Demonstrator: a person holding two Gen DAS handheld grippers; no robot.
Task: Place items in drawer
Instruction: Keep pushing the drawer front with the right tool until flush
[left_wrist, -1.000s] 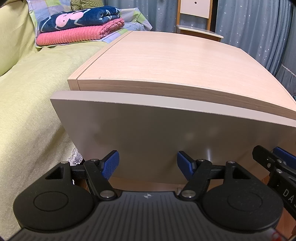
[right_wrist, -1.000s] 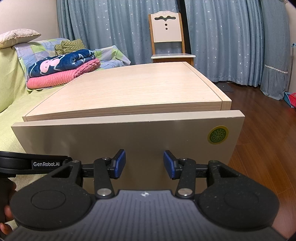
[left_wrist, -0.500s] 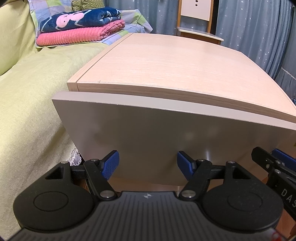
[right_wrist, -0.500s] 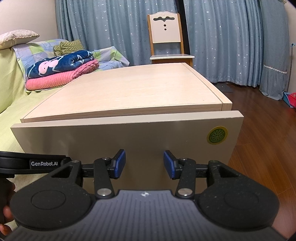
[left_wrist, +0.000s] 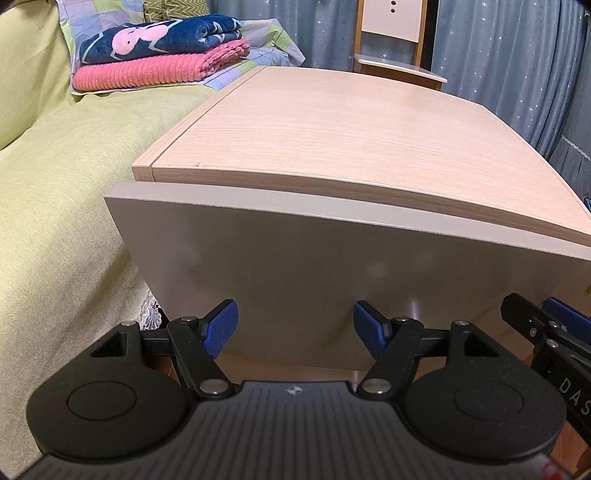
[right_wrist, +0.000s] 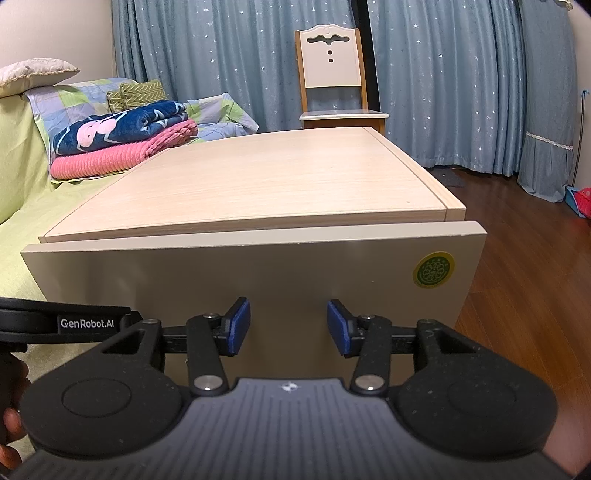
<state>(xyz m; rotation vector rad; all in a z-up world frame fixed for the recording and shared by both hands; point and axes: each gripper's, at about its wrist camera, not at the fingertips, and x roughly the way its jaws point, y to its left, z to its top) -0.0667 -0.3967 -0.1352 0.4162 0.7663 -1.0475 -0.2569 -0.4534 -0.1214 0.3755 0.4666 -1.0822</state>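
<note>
While both jaws gape empty, the drawer front (right_wrist: 258, 273) faces them.

Wood cabinet (right_wrist: 258, 184) w/ bare top stands on wood floor (right_wrist: 517, 314), beside bed (left_wrist: 55, 221).

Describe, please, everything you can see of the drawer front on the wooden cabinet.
The drawer front is a flat, plain panel in matte beige-grey with a paler top edge, and no handle is visible. It stands upright just below the light wood-grain cabinet top, with only a thin seam between them, so it looks shut or nearly so. A round green and yellow sticker sits near its upper right corner. Both hand-held grippers, left and right, are open in front of its lower part; contact cannot be told.
</note>
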